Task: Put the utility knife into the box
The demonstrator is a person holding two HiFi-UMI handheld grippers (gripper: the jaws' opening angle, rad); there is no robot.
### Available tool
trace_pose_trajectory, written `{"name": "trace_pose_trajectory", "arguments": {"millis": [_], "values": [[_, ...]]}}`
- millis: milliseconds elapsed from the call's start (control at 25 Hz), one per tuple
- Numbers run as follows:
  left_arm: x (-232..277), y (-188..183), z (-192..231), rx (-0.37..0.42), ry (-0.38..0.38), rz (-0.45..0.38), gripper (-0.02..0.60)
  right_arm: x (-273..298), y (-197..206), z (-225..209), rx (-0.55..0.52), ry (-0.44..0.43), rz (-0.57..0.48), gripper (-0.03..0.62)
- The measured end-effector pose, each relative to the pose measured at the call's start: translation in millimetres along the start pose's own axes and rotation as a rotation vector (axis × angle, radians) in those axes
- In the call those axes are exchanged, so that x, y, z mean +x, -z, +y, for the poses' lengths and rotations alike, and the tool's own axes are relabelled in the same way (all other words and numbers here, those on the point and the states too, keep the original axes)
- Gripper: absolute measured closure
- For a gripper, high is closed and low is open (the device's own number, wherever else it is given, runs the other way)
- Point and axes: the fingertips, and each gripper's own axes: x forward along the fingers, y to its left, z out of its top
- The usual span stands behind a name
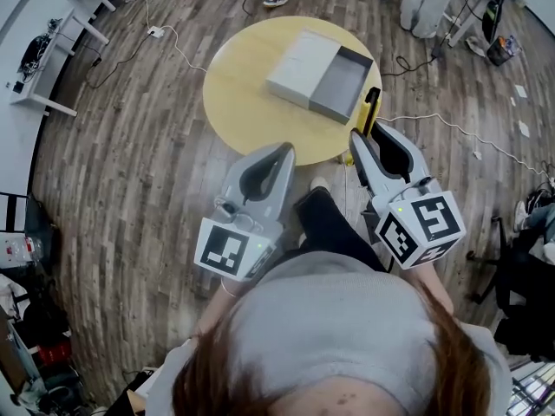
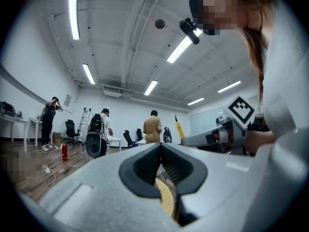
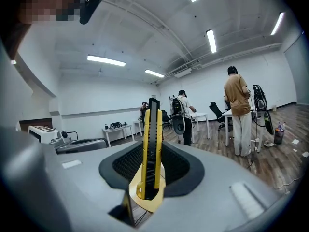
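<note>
A yellow and black utility knife (image 1: 373, 109) stands upright between the jaws of my right gripper (image 1: 361, 133), which is shut on it at the near right edge of the round yellow table (image 1: 238, 102). In the right gripper view the utility knife (image 3: 151, 139) rises from my right gripper (image 3: 152, 149). An open grey box (image 1: 340, 83) lies on the table's far right, with its white lid (image 1: 299, 66) beside it on the left. My left gripper (image 1: 284, 152) hovers at the table's near edge, its jaw tips meeting with nothing held. The left gripper (image 2: 161, 146) view shows the knife (image 2: 179, 128) at the right.
A white cable (image 1: 451, 126) runs over the wooden floor right of the table. Another cable (image 1: 160, 33) and white desks (image 1: 52, 42) lie at the far left. Several people (image 3: 237, 110) stand among chairs and desks further off. A black chair (image 1: 520, 276) is at the right.
</note>
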Motion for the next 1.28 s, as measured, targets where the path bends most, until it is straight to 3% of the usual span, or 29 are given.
{"name": "trace_pose_trajectory", "arguments": {"millis": [640,1000,1280], "values": [[141.2,-2.0,100.4,0.019,-0.051,-0.017,0.578,131.5,-49.4,-99.1,-0.012,-0.05,-0.001,0.473],[167.8,6.7,137.3,-0.005,-0.093,-0.001,0.578,178.3,-50.6,-112.1,0.005,-0.089,0.044,0.473],[174.7,1.8,155.4,-0.011,-0.039,0.0,0.578,197.8,-43.8,-111.9,0.046,-0.02,0.083,0.473]]}}
